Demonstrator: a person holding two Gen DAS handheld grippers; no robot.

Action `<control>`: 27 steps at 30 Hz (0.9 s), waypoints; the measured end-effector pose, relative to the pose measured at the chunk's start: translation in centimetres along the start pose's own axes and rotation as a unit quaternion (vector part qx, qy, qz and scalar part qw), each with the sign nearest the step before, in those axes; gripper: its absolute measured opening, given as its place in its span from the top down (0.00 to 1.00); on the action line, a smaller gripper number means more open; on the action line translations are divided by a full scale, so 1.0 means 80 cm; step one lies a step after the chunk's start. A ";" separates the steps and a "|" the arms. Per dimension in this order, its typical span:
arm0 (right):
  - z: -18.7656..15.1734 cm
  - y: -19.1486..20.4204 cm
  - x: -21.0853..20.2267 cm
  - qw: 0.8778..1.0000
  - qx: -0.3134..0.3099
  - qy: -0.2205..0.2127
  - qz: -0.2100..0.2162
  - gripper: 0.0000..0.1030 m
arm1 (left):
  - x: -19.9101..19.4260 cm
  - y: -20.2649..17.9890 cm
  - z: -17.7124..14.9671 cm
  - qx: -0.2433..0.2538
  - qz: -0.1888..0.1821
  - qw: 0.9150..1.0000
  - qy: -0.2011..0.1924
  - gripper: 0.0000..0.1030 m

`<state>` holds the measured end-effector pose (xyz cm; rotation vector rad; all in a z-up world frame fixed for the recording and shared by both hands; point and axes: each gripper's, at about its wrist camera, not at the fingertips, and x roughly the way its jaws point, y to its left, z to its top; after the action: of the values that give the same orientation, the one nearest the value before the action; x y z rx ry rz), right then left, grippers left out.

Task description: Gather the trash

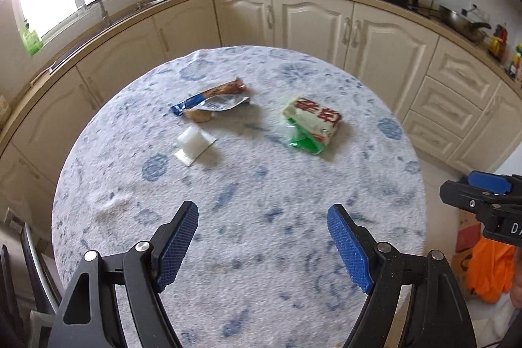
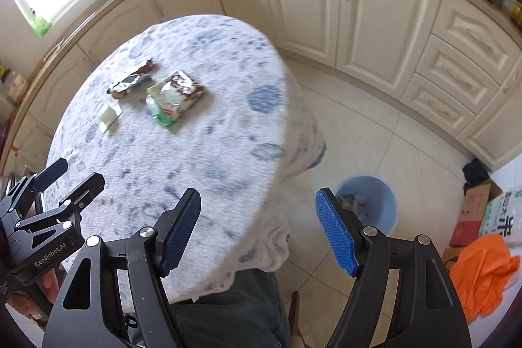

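On the round table [image 1: 248,201] with a blue-patterned cloth lie three pieces of trash: a blue and brown snack wrapper [image 1: 212,100] with a silver inside, a white and green packet [image 1: 311,123] with red print, and a small white plastic piece [image 1: 195,144]. My left gripper [image 1: 262,245] hangs open above the table's near half, with nothing between its fingers. My right gripper [image 2: 257,227] is open too and empty, over the table's right edge; the packet [image 2: 174,95] and wrapper [image 2: 130,80] lie far ahead of it. A blue bin [image 2: 368,204] stands on the floor beside the table.
Cream kitchen cabinets [image 1: 313,22] and a countertop with a stove and pans ring the room. Cardboard boxes and an orange bag [image 2: 483,269] lie on the tiled floor at right. The person's legs [image 2: 228,309] show under the table's near edge.
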<state>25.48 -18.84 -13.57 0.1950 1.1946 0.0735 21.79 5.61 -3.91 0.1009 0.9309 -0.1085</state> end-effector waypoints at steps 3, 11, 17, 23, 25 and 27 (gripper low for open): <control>0.011 0.027 0.015 1.000 -0.017 0.009 0.011 0.28 | -0.002 0.032 0.000 -0.024 0.009 1.000 0.005 0.25; 0.051 0.089 0.069 0.997 -0.051 0.045 0.020 0.27 | 0.016 0.102 0.013 -0.073 0.018 0.997 0.019 0.25; 0.087 0.112 0.113 0.997 -0.057 0.061 0.009 0.26 | 0.046 0.134 0.032 -0.093 0.016 0.995 0.030 0.24; 0.118 0.123 0.151 0.996 -0.050 0.069 -0.002 0.23 | 0.092 0.143 0.062 -0.094 0.006 0.995 0.044 0.19; 0.123 0.128 0.161 0.996 -0.054 0.070 -0.002 0.21 | 0.110 0.141 0.073 -0.089 0.002 0.995 0.048 0.19; 0.125 0.136 0.165 0.995 -0.074 0.061 -0.007 0.21 | 0.128 0.139 0.085 -0.082 0.002 0.995 0.055 0.19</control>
<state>40.14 -7.22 -20.04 0.0526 1.3070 0.1618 34.78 15.19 -7.68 -0.0438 1.0459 -0.0219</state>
